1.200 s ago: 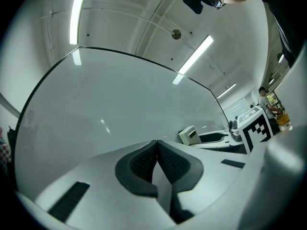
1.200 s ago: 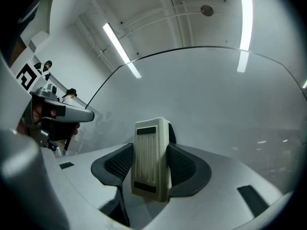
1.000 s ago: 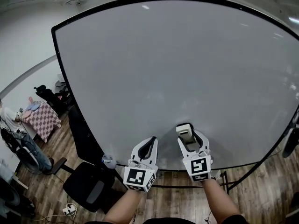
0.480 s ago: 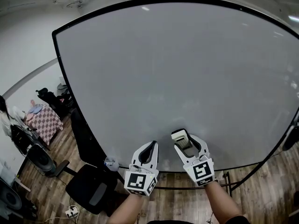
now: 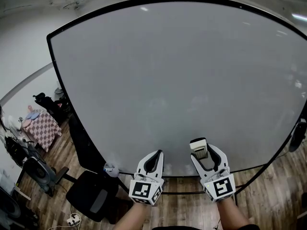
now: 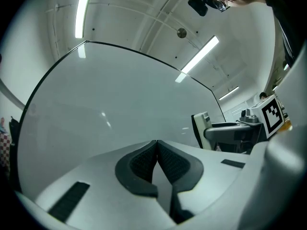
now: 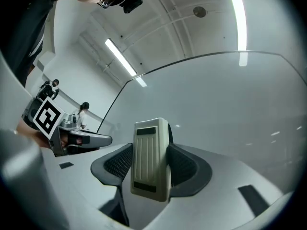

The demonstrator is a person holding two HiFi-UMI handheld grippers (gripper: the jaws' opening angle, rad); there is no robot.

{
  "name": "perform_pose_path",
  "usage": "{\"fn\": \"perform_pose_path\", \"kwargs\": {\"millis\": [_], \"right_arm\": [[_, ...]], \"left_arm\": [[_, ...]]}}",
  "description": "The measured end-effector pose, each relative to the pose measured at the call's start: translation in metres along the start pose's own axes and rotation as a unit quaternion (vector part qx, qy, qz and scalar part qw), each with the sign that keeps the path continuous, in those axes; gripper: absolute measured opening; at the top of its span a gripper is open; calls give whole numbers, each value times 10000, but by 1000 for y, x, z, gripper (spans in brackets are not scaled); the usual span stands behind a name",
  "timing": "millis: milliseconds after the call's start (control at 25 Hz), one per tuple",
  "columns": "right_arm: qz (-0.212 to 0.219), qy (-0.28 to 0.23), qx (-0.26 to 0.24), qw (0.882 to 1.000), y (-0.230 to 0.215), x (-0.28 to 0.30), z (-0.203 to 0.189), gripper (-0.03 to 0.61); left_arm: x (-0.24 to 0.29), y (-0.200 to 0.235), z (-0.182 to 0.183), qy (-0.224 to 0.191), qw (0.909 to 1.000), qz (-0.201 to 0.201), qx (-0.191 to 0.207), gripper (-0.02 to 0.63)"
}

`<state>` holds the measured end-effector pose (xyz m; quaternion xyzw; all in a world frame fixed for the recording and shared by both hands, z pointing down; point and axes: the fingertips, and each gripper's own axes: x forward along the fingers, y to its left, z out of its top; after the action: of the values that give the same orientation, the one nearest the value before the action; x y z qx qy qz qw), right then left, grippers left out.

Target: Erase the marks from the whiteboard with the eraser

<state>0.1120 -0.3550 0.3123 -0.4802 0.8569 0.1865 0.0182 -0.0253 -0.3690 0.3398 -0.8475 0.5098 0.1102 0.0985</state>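
A large black-framed whiteboard (image 5: 177, 75) fills the head view; its surface looks wiped, with only faint smudges low down. My right gripper (image 5: 203, 153) is shut on a cream-white eraser (image 5: 198, 147), held near the board's bottom edge. In the right gripper view the eraser (image 7: 151, 158) stands upright between the dark pads (image 7: 184, 166), facing the whiteboard (image 7: 230, 104). My left gripper (image 5: 154, 158) hangs beside it to the left, shut and holding nothing; its pads (image 6: 144, 164) meet. The eraser (image 6: 201, 128) also shows at the right of the left gripper view.
A black office chair (image 5: 91, 195) stands on the wooden floor at the lower left. A checkered-cloth table (image 5: 41, 128) and dark equipment sit further left. The board's stand rail (image 5: 177, 191) runs under its bottom edge. A dark object (image 5: 297, 134) hangs at the board's right edge.
My right gripper with the eraser has moved right and down along the board's lower part. The left gripper has stayed about where it was.
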Motion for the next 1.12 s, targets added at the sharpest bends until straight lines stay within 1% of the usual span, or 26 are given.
{"fn": "perform_pose_path", "kwargs": {"millis": [240,360,480,600,840,1000,1120], "right_arm": [[-563,257,52,9981,-17,-39,-20,256],[-731,336,56,9967,-26,-52,-27,255],[-757,258,195,9966,-30,-49,-30,255],[-787,136,111,9967,-26,-45,-25,255],[-764,24,-32,9971,-16,-46,-2,254],[-750,-9,-37,9972,-21,-42,-13,254],[-727,-34,-52,9973,-22,-41,-13,254]], "left_arm": [[-4,-16,-20,243,9993,-184,-224,20],[-3,-31,-22,289,9988,-314,-245,20],[3,-44,-30,352,9979,-418,-334,20],[4,-53,-36,410,9973,-502,-345,20],[-3,-52,-16,271,9980,-498,-290,19],[3,-52,-30,301,9980,-467,-298,19],[4,-52,-29,290,9981,-462,-272,20]]}}
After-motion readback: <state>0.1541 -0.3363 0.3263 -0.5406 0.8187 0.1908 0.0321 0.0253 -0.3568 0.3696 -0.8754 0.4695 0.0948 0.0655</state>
